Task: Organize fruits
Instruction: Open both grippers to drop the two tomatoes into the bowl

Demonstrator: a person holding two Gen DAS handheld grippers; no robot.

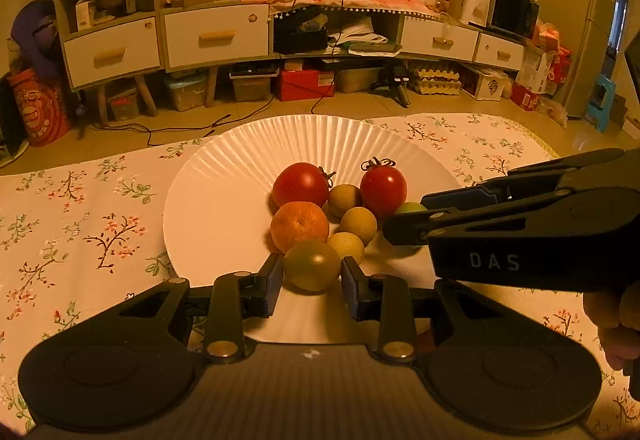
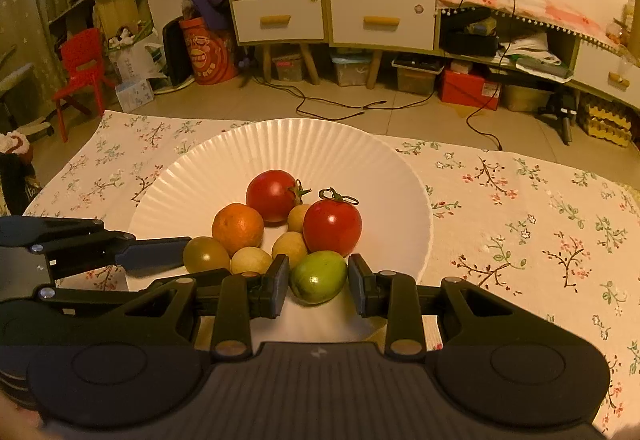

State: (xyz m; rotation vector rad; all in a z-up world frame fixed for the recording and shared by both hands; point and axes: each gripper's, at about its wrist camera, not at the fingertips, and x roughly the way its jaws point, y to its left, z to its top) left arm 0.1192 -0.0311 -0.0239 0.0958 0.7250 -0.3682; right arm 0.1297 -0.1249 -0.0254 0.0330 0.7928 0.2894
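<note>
Left claw (image 1: 308, 276) pinching olive fruit (image 1: 311, 265) | right claw (image 2: 318, 277) pinching green fruit (image 2: 319, 276) — tomatoes: two | orange: one

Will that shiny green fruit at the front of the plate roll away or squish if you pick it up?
The green fruit looks round and smooth, so a nudge would probably roll it, though the plate has a raised rim that might stop it. Its glossy skin could slip from the pads of the right tool. It looks small, so it is likely light.
</note>
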